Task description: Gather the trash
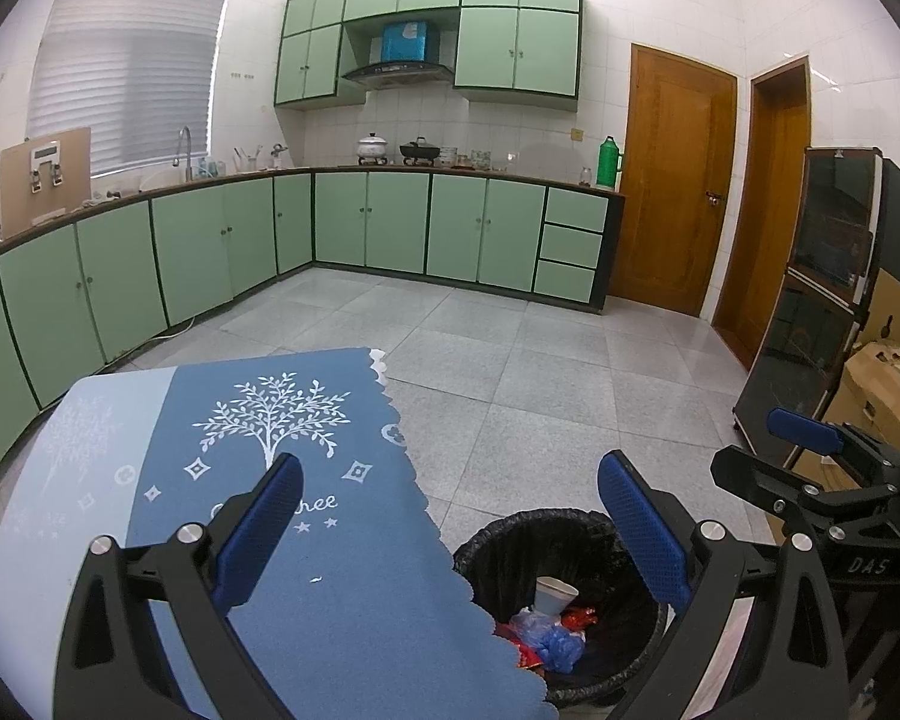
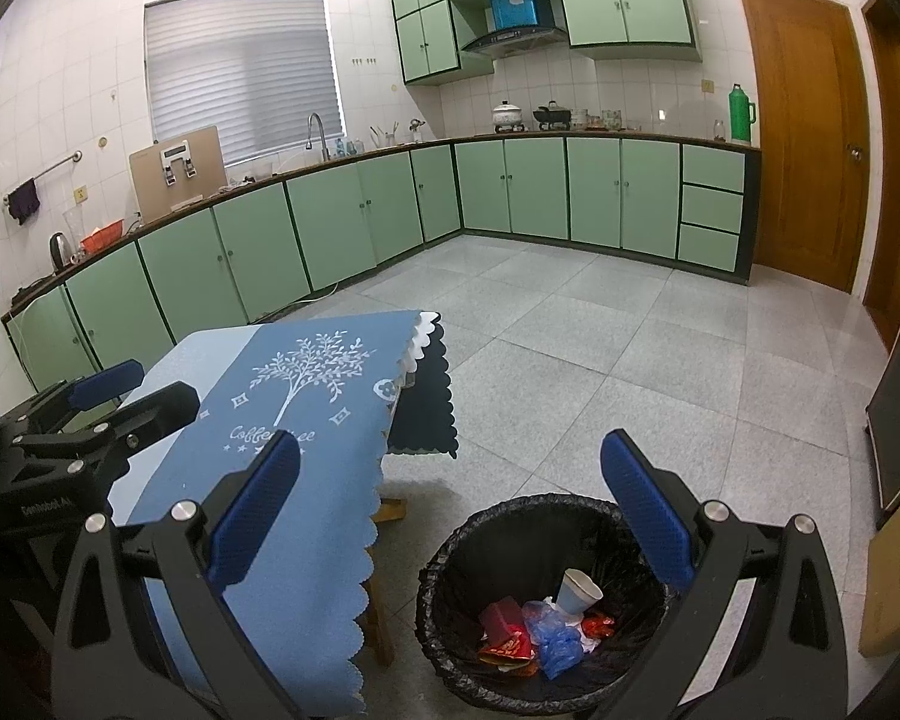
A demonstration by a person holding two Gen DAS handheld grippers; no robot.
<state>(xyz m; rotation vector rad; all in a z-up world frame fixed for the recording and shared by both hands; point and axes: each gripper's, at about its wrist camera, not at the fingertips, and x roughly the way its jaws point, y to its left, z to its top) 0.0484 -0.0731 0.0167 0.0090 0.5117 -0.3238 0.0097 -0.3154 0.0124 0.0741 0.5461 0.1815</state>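
A black-lined trash bin [image 2: 450, 564] stands on the floor beside the table; in the left wrist view the trash bin [image 1: 498, 540] sits low between my fingers. Inside lie a white paper cup [image 2: 577, 591], a blue plastic bag [image 2: 555, 639] and red wrappers [image 2: 504, 639]. My left gripper [image 1: 450, 531] is open and empty, partly over the table edge. My right gripper [image 2: 450, 513] is open and empty above the bin. The right gripper [image 1: 810, 438] also shows at the left view's right edge.
The table carries a blue cloth with a white tree print [image 2: 306, 396], bare except for a tiny white scrap [image 1: 315, 579]. Green cabinets [image 2: 342, 216] line the far walls. A dark glass cabinet [image 1: 810, 312] and cardboard boxes [image 1: 876, 384] stand at the right. Tiled floor [image 2: 600, 348] lies beyond.
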